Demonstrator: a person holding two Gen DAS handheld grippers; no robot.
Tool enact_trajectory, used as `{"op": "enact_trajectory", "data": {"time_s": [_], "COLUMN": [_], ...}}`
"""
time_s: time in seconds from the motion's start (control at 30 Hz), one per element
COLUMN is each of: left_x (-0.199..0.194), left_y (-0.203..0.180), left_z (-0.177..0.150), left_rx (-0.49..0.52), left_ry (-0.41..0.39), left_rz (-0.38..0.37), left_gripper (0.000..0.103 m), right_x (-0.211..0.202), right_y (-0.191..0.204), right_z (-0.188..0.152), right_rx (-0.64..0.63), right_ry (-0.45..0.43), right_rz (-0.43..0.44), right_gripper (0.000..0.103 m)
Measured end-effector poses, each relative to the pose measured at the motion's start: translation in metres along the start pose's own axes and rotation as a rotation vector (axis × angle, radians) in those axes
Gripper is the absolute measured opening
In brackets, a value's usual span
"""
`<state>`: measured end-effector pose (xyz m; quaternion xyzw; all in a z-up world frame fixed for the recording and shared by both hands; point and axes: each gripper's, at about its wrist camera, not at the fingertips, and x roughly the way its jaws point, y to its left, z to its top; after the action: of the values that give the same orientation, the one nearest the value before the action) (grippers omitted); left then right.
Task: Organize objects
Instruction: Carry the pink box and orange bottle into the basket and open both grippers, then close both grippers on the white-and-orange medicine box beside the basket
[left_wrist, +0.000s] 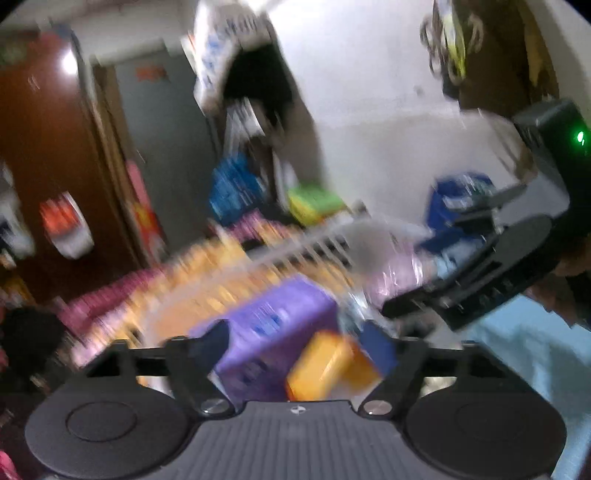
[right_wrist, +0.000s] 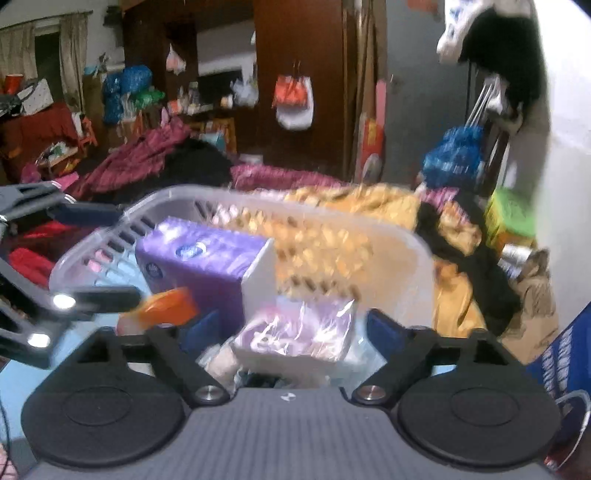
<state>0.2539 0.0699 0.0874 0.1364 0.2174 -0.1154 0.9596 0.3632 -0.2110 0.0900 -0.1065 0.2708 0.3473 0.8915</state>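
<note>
Left gripper (left_wrist: 301, 343) clamps a small orange box (left_wrist: 325, 365), just short of the slotted translucent plastic basket (right_wrist: 207, 201). Right gripper (right_wrist: 284, 326) grips a crinkly purple-wrapped pack (right_wrist: 299, 328), likewise at the basket's near wall; purple carton (right_wrist: 207, 258) inside.

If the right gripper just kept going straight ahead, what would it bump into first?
Probably the purple plastic-wrapped pack sitting between the right gripper fingers; behind it stands the clear basket. Blur leaves the depth uncertain.
</note>
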Motion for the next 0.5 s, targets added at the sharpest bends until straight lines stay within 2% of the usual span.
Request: {"op": "enact_trajectory", "data": {"time_s": [0.07, 0.17, 0.23, 0.3, 0.37, 0.5], "left_x": [-0.023, -0.064, -0.093, -0.115, -0.118, -0.086], "left_y": [-0.001, -0.01, -0.023, -0.04, -0.053, -0.055], "left_z": [-0.001, -0.013, -0.031, -0.057, -0.08, -0.111], "left_rx": [-0.049, -0.117, -0.149, -0.137, -0.114, -0.115], "left_ry": [-0.064, -0.167, -0.236, -0.282, -0.278, -0.175], "left_rz": [0.01, 0.006, 0.025, 0.046, 0.064, 0.071], "left_gripper": [0.087, 0.087, 0.087, 0.088, 0.089, 0.089], "right_x": [-0.016, -0.049, -0.07, -0.087, -0.09, -0.065], "right_y": [0.001, -0.002, -0.006, -0.008, -0.008, -0.013], "right_z": [-0.003, -0.018, -0.038, -0.066, -0.092, -0.117], "right_rx": [0.0, 0.034, 0.042, 0.039, 0.04, 0.044], "right_ry": [-0.06, -0.168, -0.238, -0.291, -0.315, -0.234], "right_rz": [-0.002, 0.055, 0.084, 0.113, 0.118, 0.105], "right_gripper": [0.1, 0.103, 0.103, 0.103, 0.103, 0.103]}}
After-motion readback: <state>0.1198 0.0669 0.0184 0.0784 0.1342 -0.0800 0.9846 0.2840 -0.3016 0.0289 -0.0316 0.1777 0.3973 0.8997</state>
